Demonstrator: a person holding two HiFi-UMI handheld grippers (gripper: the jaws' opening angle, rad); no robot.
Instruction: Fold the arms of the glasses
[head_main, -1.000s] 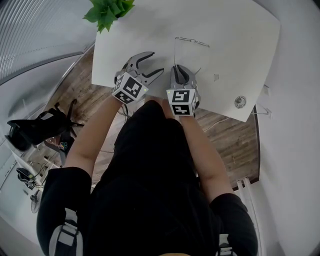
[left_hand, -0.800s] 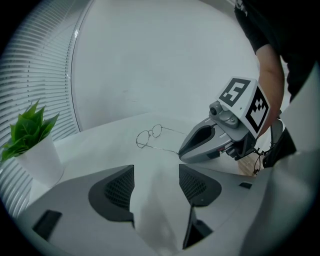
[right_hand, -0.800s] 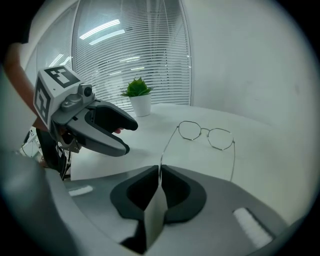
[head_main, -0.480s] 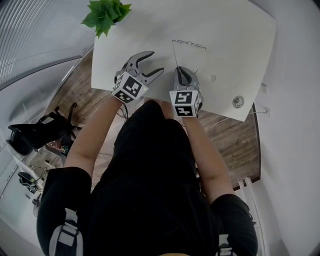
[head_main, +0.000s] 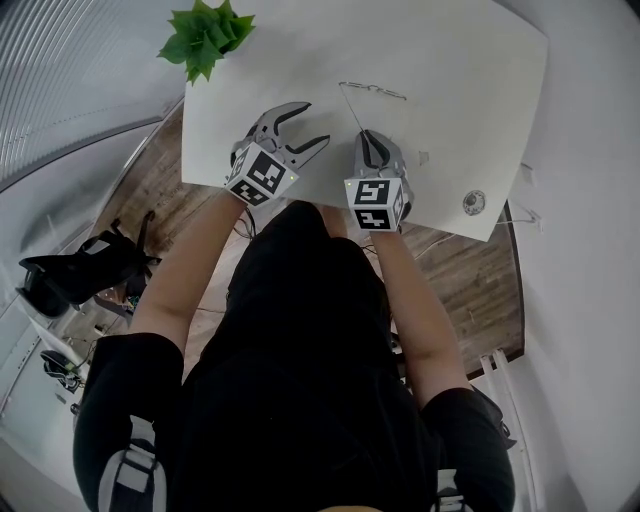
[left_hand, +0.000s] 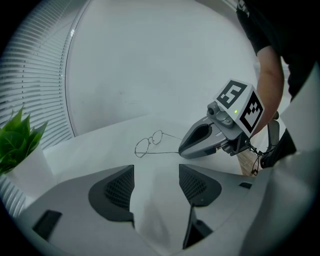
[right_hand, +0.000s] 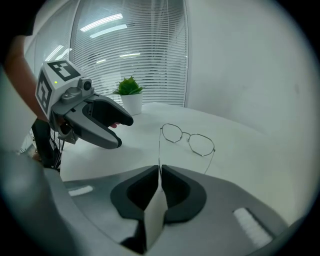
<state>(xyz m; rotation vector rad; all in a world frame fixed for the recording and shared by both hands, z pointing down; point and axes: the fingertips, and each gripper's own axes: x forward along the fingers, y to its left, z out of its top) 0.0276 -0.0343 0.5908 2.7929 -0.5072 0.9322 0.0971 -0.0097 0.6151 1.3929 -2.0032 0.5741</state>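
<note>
Near the front edge of the desk (head_main: 470, 90), the right claw (right_hand: 160, 171), just closed, pinches one arm (right_hand: 159, 150) of the glasses (right_hand: 186, 136).
Swing it gently inward; the left claw (left_hand: 156, 182) gapes empty.

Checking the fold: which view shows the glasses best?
The right gripper view: glasses close, both lenses clear, one arm pinched in its fingers. Left gripper view: small, side-on. Head view: thin wire.

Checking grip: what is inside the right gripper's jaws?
The jaws of the right gripper, just closed, pinch one thin metal arm of the wire-rimmed glasses; the pads cover its end.
</note>
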